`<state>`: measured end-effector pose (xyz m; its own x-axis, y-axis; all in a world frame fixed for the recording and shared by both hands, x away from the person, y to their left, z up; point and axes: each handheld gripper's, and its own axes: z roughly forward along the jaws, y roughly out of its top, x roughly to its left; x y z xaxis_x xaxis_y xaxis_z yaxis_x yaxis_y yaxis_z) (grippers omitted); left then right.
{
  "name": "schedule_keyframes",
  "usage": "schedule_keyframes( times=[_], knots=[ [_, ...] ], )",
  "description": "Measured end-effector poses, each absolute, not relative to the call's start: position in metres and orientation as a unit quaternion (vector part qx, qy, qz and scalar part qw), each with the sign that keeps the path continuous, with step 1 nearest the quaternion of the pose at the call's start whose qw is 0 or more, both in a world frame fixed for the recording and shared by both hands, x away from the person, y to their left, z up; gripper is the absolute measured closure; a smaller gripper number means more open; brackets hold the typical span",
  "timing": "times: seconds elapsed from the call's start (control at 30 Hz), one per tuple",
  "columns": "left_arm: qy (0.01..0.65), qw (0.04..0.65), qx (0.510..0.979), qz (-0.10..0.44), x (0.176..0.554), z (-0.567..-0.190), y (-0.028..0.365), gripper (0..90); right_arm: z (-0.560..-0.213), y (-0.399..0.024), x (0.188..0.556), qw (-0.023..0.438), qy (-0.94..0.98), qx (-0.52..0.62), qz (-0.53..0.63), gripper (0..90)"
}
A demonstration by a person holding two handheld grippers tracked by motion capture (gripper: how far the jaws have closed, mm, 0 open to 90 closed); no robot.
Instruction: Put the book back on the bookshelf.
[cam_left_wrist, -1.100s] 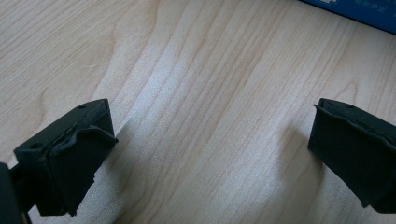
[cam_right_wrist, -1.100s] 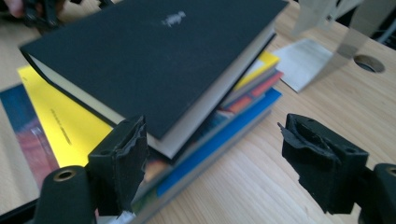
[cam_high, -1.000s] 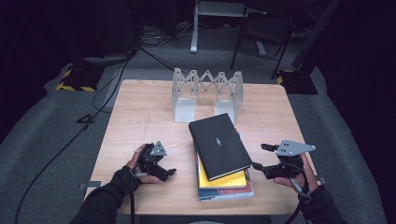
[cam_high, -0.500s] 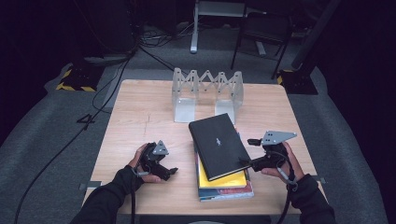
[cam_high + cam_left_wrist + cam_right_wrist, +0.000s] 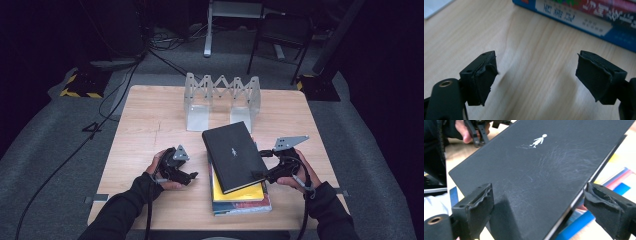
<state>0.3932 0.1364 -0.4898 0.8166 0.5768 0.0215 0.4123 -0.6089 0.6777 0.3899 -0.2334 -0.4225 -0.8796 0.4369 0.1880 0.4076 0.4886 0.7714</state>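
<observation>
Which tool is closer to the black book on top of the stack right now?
The right tool is closer: its open jaws straddle the black book's right edge. The left tool sits on the table, open, left of the stack.

Light is falling from above onto the wooden table (image 5: 150,130), leaving it evenly bright while the floor and room around it are sinking into near black, and the high view is looking soft and slightly grainy. In the left gripper view, the pads (image 5: 484,80) are casting faint, diffuse shadows on the wood, and the stacked books (image 5: 584,17) at the top edge are blurring out of focus. In the right gripper view, the black book (image 5: 544,177) is catching a dull sheen that is showing fine scratches, and the near pads (image 5: 477,208) are looking soft.
</observation>
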Motion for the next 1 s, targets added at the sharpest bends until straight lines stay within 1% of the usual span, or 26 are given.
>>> schedule_keyframes(
  times=[0.13,0.23,0.3,0.4,0.5,0.57,0.7,0.73,0.83,1.0],
  knots=[
    [0.276,0.350,0.886,0.130,0.403,-0.485,0.130,20.1,-0.424,-0.231,0.390,0.007,0.861,0.248,0.443,8.6],
    [0.283,0.356,0.881,0.134,0.412,-0.482,0.125,20.4,-0.424,-0.230,0.388,0.010,0.861,0.248,0.443,8.3],
    [0.281,0.355,0.879,0.150,0.418,-0.482,0.121,21.2,-0.424,-0.230,0.387,0.013,0.862,0.249,0.442,8.4],
    [0.288,0.360,0.876,0.140,0.427,-0.481,0.118,22.2,-0.424,-0.230,0.385,0.017,0.860,0.251,0.444,8.5],
    [0.295,0.371,0.870,0.138,0.437,-0.479,0.115,22.7,-0.425,-0.230,0.383,0.020,0.858,0.253,0.447,8.7],
    [0.302,0.372,0.865,0.149,0.442,-0.478,0.115,24.1,-0.424,-0.229,0.381,0.026,0.858,0.252,0.446,8.7],
    [0.321,0.390,0.852,0.139,0.452,-0.476,0.118,25.3,-0.424,-0.228,0.379,0.030,0.857,0.254,0.447,8.7],
    [0.324,0.399,0.847,0.136,0.454,-0.475,0.118,25.3,-0.424,-0.228,0.378,0.030,0.857,0.254,0.447,8.7],
    [0.316,0.394,0.851,0.146,0.458,-0.474,0.117,23.3,-0.423,-0.227,0.377,0.035,0.858,0.250,0.447,8.6],
    [0.319,0.396,0.848,0.149,0.460,-0.474,0.116,23.5,-0.423,-0.227,0.375,0.040,0.858,0.248,0.447,8.5]
  ],
)
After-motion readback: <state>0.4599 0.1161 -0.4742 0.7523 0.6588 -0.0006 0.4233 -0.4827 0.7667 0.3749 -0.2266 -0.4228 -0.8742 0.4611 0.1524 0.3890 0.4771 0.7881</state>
